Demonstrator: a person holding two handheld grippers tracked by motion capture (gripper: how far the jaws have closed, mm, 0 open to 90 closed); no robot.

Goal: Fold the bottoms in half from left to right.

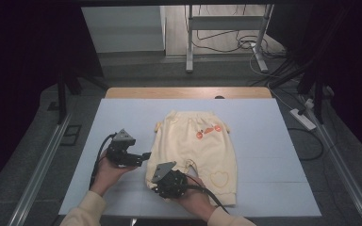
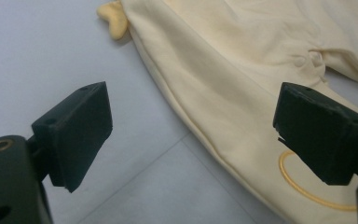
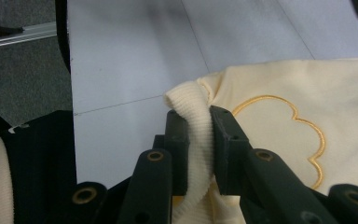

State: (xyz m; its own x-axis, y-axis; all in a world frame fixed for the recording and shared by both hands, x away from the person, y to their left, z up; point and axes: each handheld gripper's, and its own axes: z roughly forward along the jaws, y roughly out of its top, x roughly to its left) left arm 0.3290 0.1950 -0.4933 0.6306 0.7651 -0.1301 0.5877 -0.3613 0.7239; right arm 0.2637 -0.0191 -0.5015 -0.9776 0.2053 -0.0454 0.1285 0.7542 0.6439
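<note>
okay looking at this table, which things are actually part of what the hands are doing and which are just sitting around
Part of the job:
- cream trousers, lying flat on the table
- their ribbed cuff, pinched by the right gripper
- left gripper, jaws wide apart beside the trouser leg

Just lying about:
- power strip on the floor
- loose cables by the metal stand

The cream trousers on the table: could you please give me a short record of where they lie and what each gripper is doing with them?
garment: cream trousers, laid flat, waistband toward the far edge
surface: pale mat on the table
right gripper: shut on the ribbed cuff of one leg
left gripper: fingers wide apart, nothing between them, above the trousers' outer edge
decoration: orange patches near the waistband; an outline embroidered on each leg
</note>
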